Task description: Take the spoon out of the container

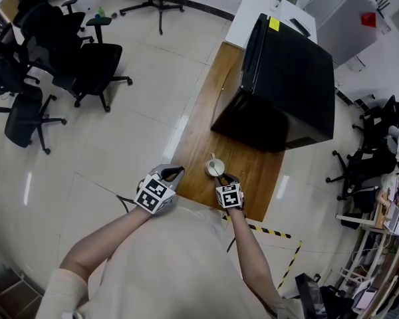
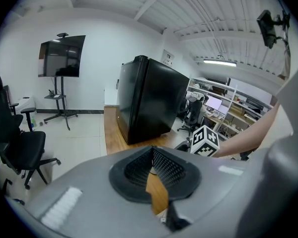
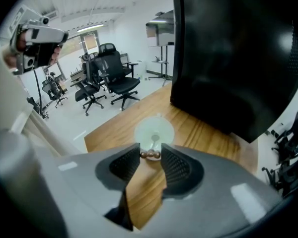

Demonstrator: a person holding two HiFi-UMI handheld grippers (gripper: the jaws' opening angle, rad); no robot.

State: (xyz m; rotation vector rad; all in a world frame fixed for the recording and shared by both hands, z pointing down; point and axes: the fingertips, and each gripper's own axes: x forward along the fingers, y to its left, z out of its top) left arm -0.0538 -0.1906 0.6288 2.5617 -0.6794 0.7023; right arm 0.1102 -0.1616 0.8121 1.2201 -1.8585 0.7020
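A small white container stands on the wooden table near its front edge, in front of a black fridge. In the right gripper view the container is pale and round, with the spoon rising from it on a brown beaded handle. My right gripper is shut on that handle end, the beads pressed between both pads. In the head view the right gripper sits just right of the container. My left gripper hangs at the table's left edge, shut and holding nothing; its tips meet.
The black fridge fills the table's far half just behind the container. Office chairs stand on the tiled floor to the left. Yellow-black tape marks the floor by the table's front corner.
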